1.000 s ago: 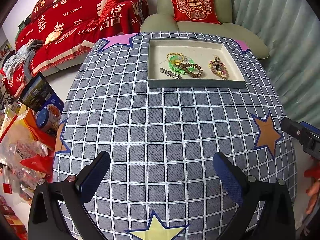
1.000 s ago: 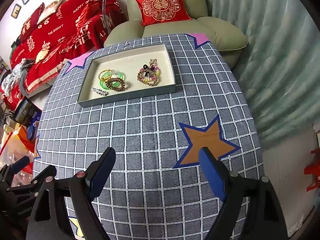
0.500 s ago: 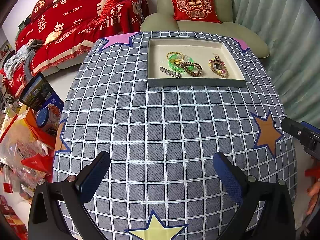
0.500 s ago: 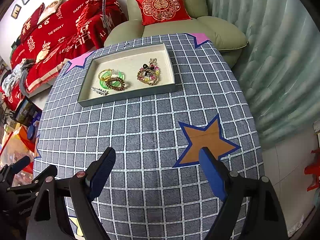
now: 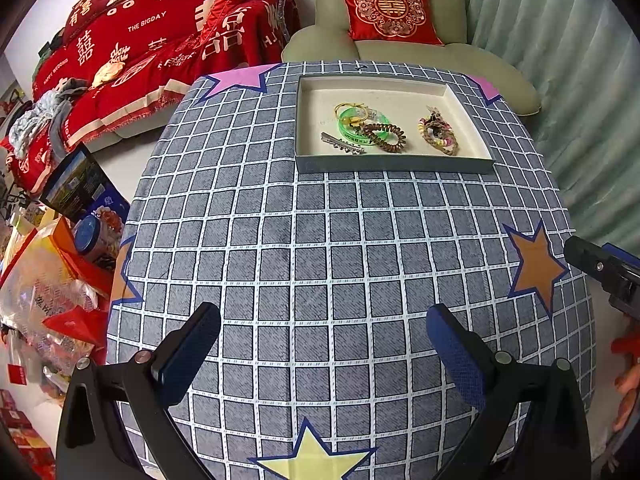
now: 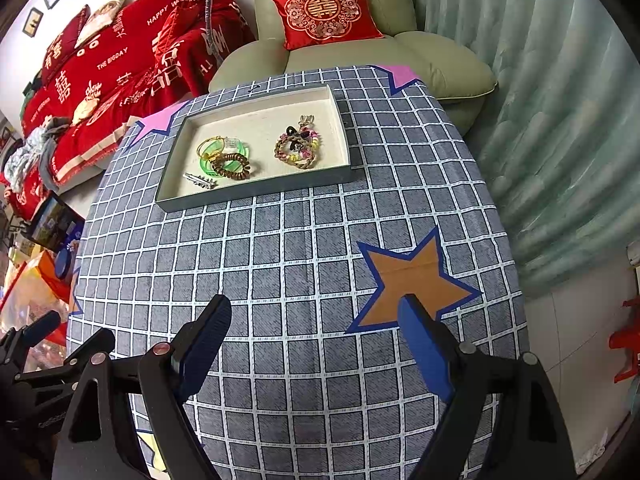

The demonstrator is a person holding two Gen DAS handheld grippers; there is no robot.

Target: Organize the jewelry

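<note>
2 tongs [image 5: 322,332] [image 6: 314,328] open, empty; jewelry [image 5: 384,132] in tray [image 5: 394,166] well beyond.

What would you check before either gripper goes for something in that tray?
1. Left gripper open and empty: ok.
2. Right gripper open and empty: ok.
3. Tray in plain view of both cameras: ok.
4. Cloth between grippers and tray bare: ok.
5. Pieces lying apart: not ok; the coil tie overlaps the green bangle.
6. Hair clip free of the pile: cannot tell.
</note>
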